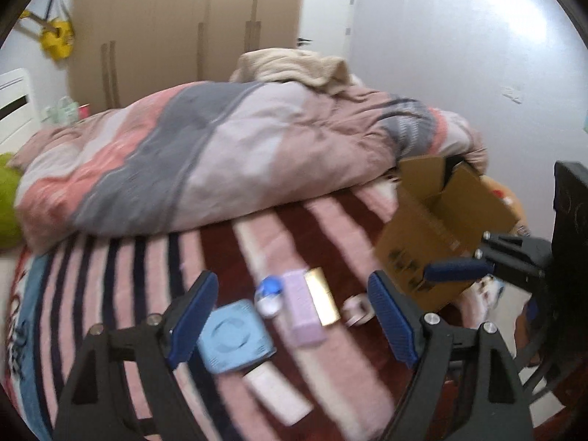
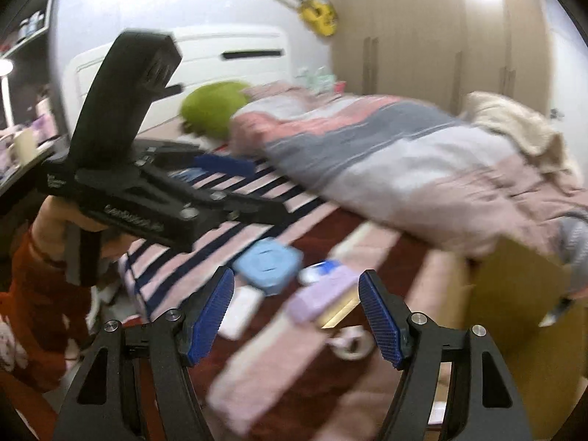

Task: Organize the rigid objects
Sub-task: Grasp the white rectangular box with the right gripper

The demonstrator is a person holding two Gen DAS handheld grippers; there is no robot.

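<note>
Several small items lie in a row on the striped blanket (image 1: 228, 253): a blue square box (image 1: 235, 338), a blue-capped bottle (image 1: 270, 294), a lilac box (image 1: 303, 308), a gold box (image 1: 323, 301), a tape roll (image 1: 358, 308) and a flat white pack (image 1: 275, 393). My left gripper (image 1: 292, 318) hovers over them, open and holding nothing. My right gripper (image 2: 297, 318) is also open and holding nothing, above the lilac box (image 2: 323, 296), the blue box (image 2: 270, 262) and the tape roll (image 2: 349, 345). An open cardboard box (image 1: 441, 228) stands to the right.
A bunched quilt (image 1: 220, 154) covers the far half of the bed, with a beige towel (image 1: 294, 66) and a green cushion (image 2: 213, 108). Wardrobes (image 1: 183, 36) stand behind. A hand (image 2: 55, 220) holds the left gripper (image 2: 273, 187) at the bed's left side.
</note>
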